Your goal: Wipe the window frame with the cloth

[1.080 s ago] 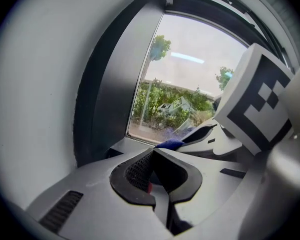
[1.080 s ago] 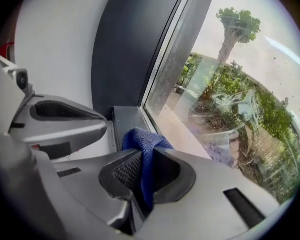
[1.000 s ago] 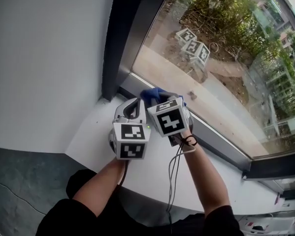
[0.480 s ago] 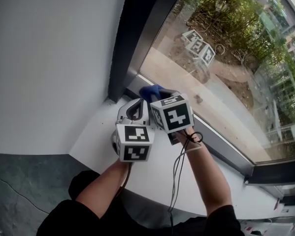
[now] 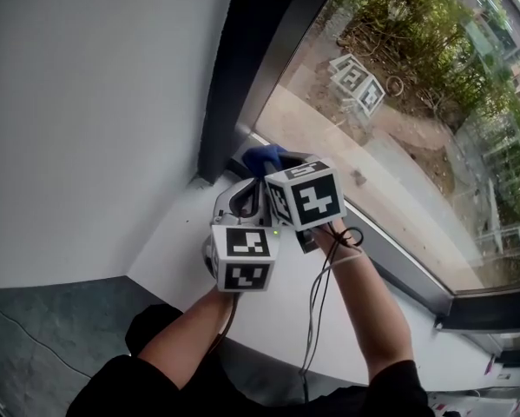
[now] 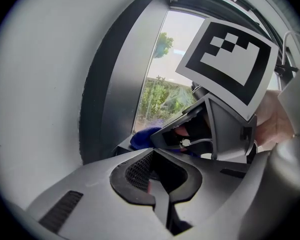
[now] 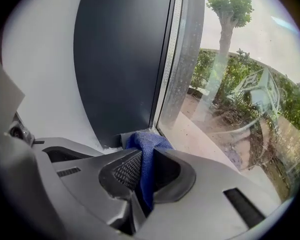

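In your head view, the bodies of the left gripper (image 6: 157, 170) and right gripper (image 7: 145, 168) hide their own jaws and all but a blue edge of the cloth (image 5: 265, 157). The window frame (image 5: 242, 76) is cut off by the top edge. In the left gripper view, the right gripper blocks most of the cloth, and your arms run off the bottom of the head view.

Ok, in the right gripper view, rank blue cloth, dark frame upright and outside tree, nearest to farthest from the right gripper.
1. Blue cloth: clamped in the right gripper's jaws.
2. Dark frame upright: behind the cloth, left of the glass.
3. Tree: outside, upper right.
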The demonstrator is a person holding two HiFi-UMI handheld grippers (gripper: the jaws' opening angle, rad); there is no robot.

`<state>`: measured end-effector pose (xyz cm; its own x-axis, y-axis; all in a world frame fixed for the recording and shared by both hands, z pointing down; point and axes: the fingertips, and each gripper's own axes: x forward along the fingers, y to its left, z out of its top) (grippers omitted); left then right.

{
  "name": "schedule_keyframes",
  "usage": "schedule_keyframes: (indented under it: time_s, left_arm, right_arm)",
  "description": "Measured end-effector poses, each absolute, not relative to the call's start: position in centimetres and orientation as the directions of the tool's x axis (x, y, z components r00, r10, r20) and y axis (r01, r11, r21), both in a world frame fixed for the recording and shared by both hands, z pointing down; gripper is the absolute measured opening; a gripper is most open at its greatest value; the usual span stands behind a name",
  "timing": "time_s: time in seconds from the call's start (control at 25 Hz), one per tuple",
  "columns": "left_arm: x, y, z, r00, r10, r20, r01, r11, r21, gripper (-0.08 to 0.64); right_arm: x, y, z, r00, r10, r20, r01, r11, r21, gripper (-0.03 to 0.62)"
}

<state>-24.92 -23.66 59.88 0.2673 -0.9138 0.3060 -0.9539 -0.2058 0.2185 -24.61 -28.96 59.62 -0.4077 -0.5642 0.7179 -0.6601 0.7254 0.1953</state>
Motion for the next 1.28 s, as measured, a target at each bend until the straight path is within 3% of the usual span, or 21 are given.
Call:
schedule_keyframes:
  time_s: [0.6, 1.28]
  left_arm:
    - [-25.7, -23.7, 59.9, 0.247, -0.923, 0.296, -0.953, -0.174, 0.25, 0.005]
    - [-25.7, -23.4, 59.7, 0.255, -0.924, 0.285, -0.95, -0.185, 0.25, 0.005]
  right_arm:
    - [-27.0, -29.9, 58.9, -0.506, -0.514, 0.692, -0.683, 0.73, 0.043, 0.023]
    - [-28.5, -30.0, 56.2, -0.613, -0.609, 0.504, -0.676, 0.734, 0.066, 0.023]
